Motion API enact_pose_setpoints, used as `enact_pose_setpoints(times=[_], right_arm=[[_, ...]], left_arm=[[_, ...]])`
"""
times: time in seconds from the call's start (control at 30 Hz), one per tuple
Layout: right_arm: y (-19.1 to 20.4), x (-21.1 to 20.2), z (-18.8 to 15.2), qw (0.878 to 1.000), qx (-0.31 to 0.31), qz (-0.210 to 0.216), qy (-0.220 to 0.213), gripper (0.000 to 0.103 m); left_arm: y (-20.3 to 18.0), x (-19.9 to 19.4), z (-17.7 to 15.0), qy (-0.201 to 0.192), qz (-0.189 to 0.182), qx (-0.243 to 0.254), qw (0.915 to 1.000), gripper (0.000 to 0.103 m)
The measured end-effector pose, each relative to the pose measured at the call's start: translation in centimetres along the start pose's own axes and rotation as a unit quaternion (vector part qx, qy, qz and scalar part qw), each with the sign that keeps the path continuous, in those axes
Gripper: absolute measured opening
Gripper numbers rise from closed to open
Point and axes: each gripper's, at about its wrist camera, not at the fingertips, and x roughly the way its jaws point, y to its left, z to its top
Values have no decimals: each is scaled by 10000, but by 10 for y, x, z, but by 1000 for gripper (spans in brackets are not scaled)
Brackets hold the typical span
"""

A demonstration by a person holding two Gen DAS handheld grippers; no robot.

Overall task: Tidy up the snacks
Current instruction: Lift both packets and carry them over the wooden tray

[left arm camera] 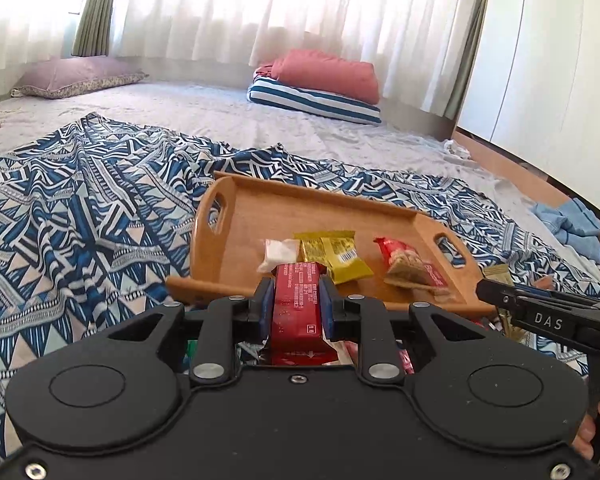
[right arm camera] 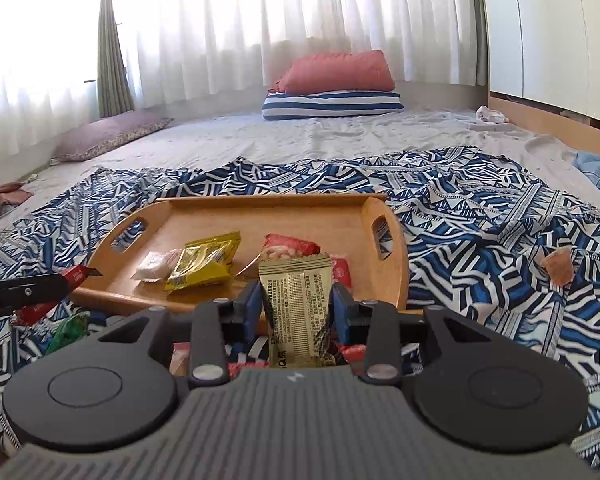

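Tray [left arm camera: 260, 204] is seen just ahead of both grippers. The red bar [left arm camera: 297, 304] is clamped lengthwise in the left gripper [left arm camera: 296, 292], the gold packet [right arm camera: 298, 308] upright in the right gripper [right arm camera: 298, 300]; both are carried close to the near rim.

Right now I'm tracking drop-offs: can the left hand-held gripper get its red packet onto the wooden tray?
Probably yes. The left hand-held gripper holds the red packet just short of the wooden tray's near rim, with bare wood beyond.

One wooden tray [right arm camera: 384, 264] — three pillows, two held snack packets.
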Motion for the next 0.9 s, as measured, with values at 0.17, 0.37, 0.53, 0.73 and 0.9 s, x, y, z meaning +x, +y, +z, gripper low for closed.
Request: enact_pose_setpoints(times=[0.17,0.37,0.53,0.73,0.9], right_arm=[[-9,20,15,9999,-29,-133,37,43],[-17,50,25,9991,-189,-350,156,43],[-26,77,30,9983,-190,-405,383,43],[-28,103,30,9967,-304,-475,577,43],[-28,114,31,9970,-210,-358,659,43]], left_arm=[[2,19,16,-88,76,63,9999,23],[7,51,31,-62,238,123,9996,23],[12,82,38,25,437,221,9988,23],[16,118,39,239,650,291,9972,23],[16,135,35,331,707,257,9966,23]])
